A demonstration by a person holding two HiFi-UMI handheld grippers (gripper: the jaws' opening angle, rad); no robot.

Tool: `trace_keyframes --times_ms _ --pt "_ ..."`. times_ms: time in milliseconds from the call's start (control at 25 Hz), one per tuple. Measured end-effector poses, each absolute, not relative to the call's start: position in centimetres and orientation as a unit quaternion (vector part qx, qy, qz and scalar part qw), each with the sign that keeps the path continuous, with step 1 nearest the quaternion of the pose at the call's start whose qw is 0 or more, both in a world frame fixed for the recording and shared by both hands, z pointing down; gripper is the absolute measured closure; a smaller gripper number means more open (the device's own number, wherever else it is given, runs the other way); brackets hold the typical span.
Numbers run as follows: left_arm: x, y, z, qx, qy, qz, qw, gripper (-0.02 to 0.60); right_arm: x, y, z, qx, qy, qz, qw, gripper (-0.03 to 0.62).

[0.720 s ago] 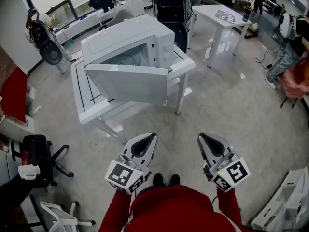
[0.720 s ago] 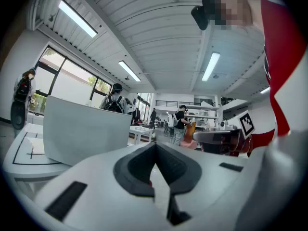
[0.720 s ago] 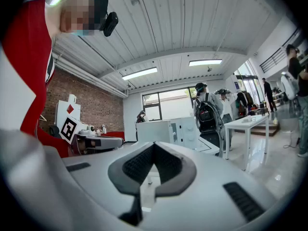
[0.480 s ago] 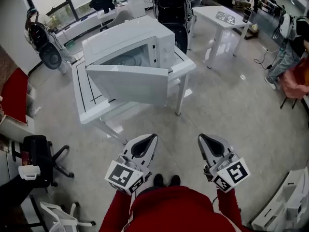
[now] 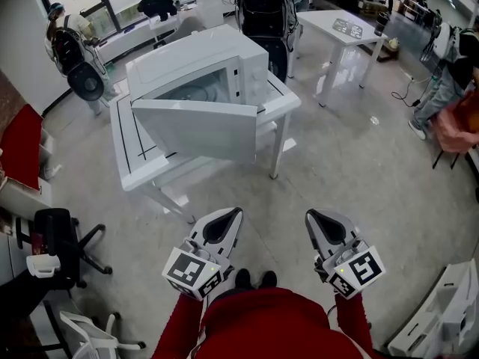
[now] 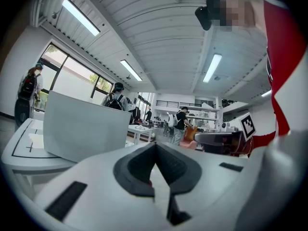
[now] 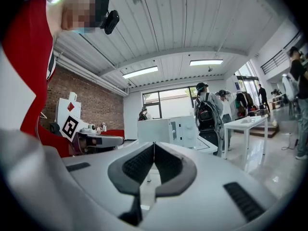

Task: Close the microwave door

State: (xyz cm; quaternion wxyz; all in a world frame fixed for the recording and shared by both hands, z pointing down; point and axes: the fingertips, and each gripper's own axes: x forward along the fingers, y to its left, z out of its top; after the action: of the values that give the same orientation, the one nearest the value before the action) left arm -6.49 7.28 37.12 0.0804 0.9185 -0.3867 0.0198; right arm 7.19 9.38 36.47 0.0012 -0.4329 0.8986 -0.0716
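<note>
The microwave door (image 5: 198,129) stands swung out in the upper left of the head view, away from the front of the microwave (image 5: 196,58), which sits on a white table (image 5: 129,163). In your left gripper view the door (image 6: 86,129) fills the left middle as a broad pale panel. In your right gripper view the microwave (image 7: 168,128) sits small at centre, so you are facing it from across open floor.

Your left gripper (image 5: 235,213) and right gripper (image 5: 311,216) hang side by side in the lower middle of the head view, both well apart from the door. Each has its jaws pressed together with nothing between them.

That suits the job, I'd judge. Closing a door needs a push, not a pinch, and shut jaws give you one blunt tip to lay against the panel. Both grippers are held about level and aimed forward, which reads as a carrying pose for the walk in.

Nothing of the closing has begun. Step nearer first, then meet the door's outer face near its free edge.
</note>
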Motion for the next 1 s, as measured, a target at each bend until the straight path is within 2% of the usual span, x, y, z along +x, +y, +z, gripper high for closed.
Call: trace_keyframes --times_ms 480,1000 --pt "-3.5 7.9 38.5 0.92 -0.379 0.04 0.087 0.571 8.9 9.9 37.5 -0.436 0.896 -0.087 0.005 0.58" --pt "-2.3 9.1 37.1 0.91 -0.409 0.054 0.041 0.571 11.2 10.2 36.3 -0.44 0.894 -0.077 0.036 0.58"
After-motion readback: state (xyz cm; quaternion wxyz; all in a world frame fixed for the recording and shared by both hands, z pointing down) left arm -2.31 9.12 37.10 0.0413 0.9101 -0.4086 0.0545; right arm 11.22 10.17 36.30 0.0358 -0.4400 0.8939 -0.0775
